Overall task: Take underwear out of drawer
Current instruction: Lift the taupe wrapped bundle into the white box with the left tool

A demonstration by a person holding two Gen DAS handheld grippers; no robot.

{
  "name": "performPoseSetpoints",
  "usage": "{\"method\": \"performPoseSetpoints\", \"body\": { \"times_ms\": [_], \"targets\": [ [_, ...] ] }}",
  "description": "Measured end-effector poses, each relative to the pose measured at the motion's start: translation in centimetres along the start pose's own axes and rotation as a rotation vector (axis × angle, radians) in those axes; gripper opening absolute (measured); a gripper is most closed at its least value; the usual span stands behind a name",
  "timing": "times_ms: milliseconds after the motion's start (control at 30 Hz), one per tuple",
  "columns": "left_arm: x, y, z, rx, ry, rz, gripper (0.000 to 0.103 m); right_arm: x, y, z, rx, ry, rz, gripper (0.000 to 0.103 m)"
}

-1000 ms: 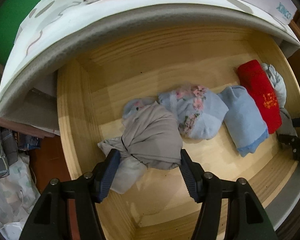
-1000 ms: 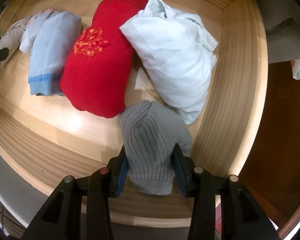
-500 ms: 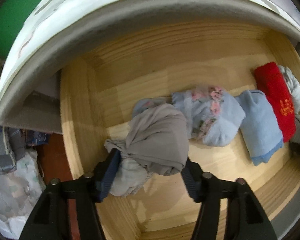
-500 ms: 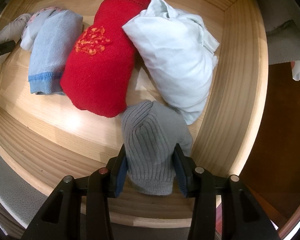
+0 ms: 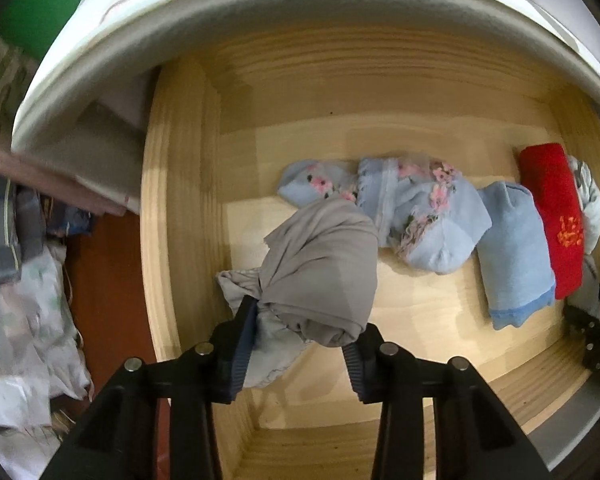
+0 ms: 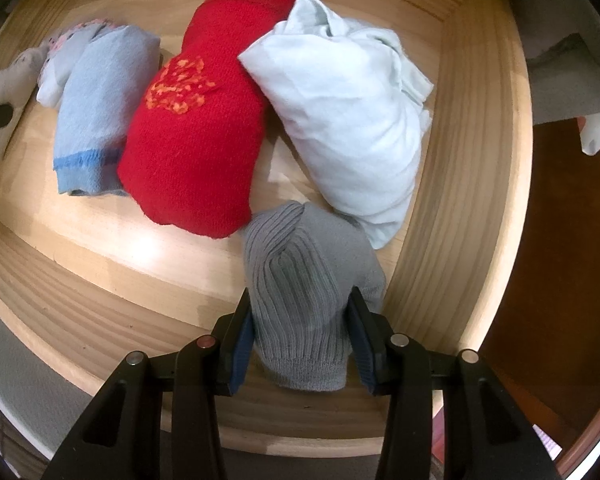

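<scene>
In the left wrist view a grey-beige underwear bundle (image 5: 320,264) sits at the left end of the wooden drawer (image 5: 180,240). My left gripper (image 5: 300,332) points straight down over it. Its jaws are closing, and both pads press into the cloth. In the right wrist view a grey ribbed bundle (image 6: 304,280) lies in the drawer's front right corner (image 6: 460,200). My right gripper (image 6: 300,320) is shut on its lower end.
Between the two held bundles lie a floral light-blue bundle (image 5: 428,216), a light-blue roll (image 6: 100,96), a red roll (image 6: 196,128) and a pale bundle (image 6: 352,108). A padded white edge (image 5: 300,0) overhangs the drawer's back. Bags and cloth (image 5: 28,300) lie outside to the left.
The left jaws have narrowed onto the grey-beige bundle, squeezing it taller, and the left view has shifted slightly. The right gripper and its grey ribbed bundle have kept still.
</scene>
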State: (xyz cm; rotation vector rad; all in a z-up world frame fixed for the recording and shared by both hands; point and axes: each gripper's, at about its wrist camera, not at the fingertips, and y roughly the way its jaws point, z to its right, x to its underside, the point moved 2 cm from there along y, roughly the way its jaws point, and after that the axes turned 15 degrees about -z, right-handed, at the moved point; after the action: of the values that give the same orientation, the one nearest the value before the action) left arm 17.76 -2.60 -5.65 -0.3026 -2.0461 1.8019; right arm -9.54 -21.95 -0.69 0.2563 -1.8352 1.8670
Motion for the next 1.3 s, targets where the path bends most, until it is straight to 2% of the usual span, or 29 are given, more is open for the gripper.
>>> {"method": "performPoseSetpoints", "body": {
  "times_ms": [267,633,933,1233,1300],
  "targets": [
    [1.6,0.2,-0.5,0.041,-0.077,0.006,0.040,-0.6,-0.2,0.9,-0.026,0.067,-0.010,0.042],
    [3.5,-1.2,-1.3,0.100,-0.118,0.045,0.038,-1.6,-0.1,2.3,-0.026,0.149,-0.024,0.041],
    [5.1,-5.2,-0.9,0.113,-0.124,0.142,0.038,-2.0,0.0,2.3,-0.003,0.219,-0.024,0.040],
    [7.6,-11.4,-1.3,0.176,-0.133,0.258,0.038,-2.4,-0.6,2.7,-0.007,0.234,-0.001,0.040],
    [8.3,-13.0,-1.7,0.192,-0.134,0.286,0.038,-1.4,-0.3,2.2,-0.012,0.249,0.005,0.040]
  ]
}}
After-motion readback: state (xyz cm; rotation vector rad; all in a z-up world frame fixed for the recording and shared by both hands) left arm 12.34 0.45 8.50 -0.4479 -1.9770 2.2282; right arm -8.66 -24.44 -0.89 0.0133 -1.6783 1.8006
